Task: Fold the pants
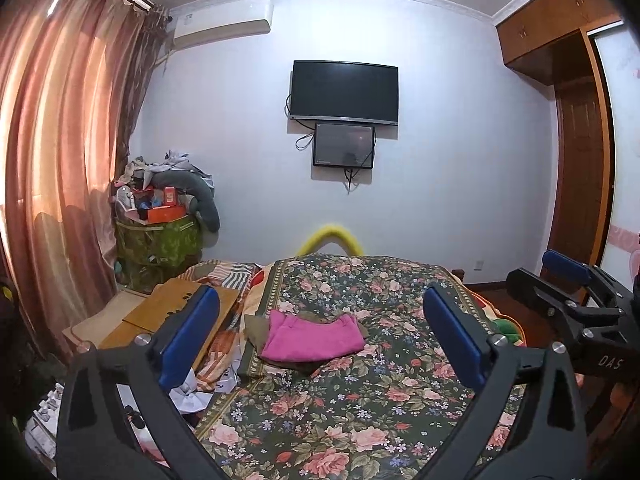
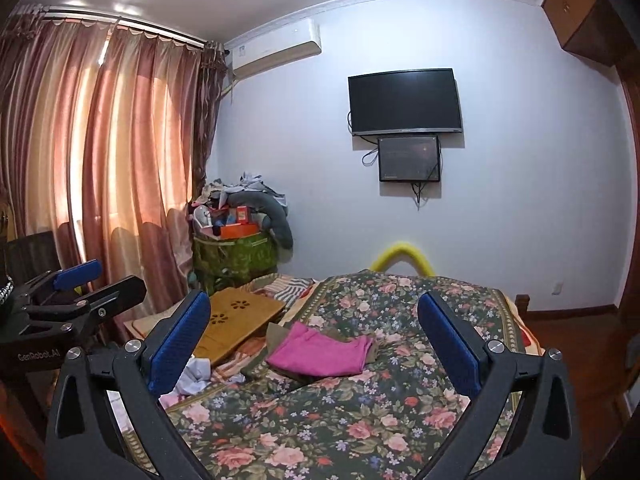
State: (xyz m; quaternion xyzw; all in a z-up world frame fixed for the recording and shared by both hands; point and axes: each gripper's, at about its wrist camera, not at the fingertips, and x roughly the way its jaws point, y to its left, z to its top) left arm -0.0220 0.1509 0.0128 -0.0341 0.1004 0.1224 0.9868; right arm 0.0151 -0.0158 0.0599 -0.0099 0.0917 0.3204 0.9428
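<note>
From the left wrist view, the left tool [image 1: 320, 334] has its two blue-padded fingers [image 1: 191, 336] spread as wide as they go, with nothing between them but air above the bed [image 1: 360, 420]. The bed is covered with a dark floral spread. The pink pants [image 1: 314, 340] lie folded into a flat packet on that spread, well ahead of the fingertips and framed between them, resting on top of an olive-brown garment [image 1: 256, 330] that sticks out along the left edge. Left of the bed a wooden lap desk [image 1: 176, 312] lies flat. On the far wall hang a television [image 1: 344, 92] and a smaller screen [image 1: 343, 145] just under it. A pink curtain [image 1: 60, 140] fills the left side. The right tool [image 1: 568, 280] shows at the right edge, held above the bed's corner with empty, parted fingers.

From the right wrist view, the right tool [image 2: 316, 338] is likewise fully spread and holds nothing. The pink pants [image 2: 320, 354] sit folded on the bed [image 2: 340, 432], ahead of the fingers and a little left of centre, again on the olive-brown garment [image 2: 276, 334]. The wooden lap desk [image 2: 236, 320] lies to the left of the pants, and the left tool [image 2: 96, 284] appears at the left edge, fingers apart and empty. The television [image 2: 404, 100] hangs on the wall above.
</note>
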